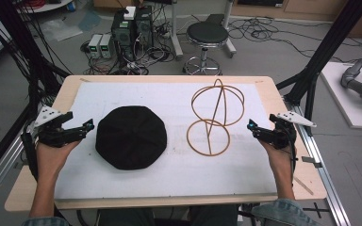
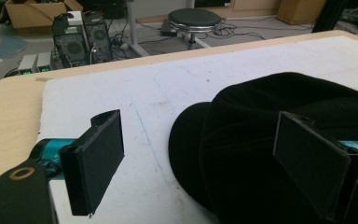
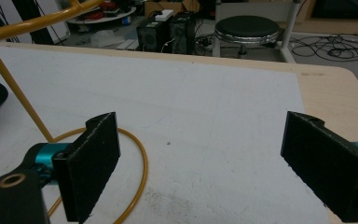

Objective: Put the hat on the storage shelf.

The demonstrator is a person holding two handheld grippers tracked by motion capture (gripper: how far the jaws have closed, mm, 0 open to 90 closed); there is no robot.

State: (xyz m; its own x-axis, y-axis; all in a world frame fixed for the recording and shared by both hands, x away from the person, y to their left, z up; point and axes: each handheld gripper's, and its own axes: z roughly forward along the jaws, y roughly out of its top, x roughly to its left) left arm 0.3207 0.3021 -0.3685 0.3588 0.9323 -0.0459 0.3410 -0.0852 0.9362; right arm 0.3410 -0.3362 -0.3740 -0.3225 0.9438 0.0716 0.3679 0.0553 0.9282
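Two grippers: left gripper [image 1: 88,126] at the mat's left edge, right gripper [image 1: 252,126] at its right edge; jaws of both spread wide, nothing between them.
Hat: black beret [image 1: 131,136], flat on the white mat [image 1: 169,174], left of centre, just beside the left gripper.
Stand: yellow wire hat stand [image 1: 213,117], upright right of centre, ring base on the mat, apart from the beret.
Handling: beret looks soft, light, floppy; best pinched at its rim. Stand looks stiff but light, likely tippy; steady at the base ring.
Containers: none seen.
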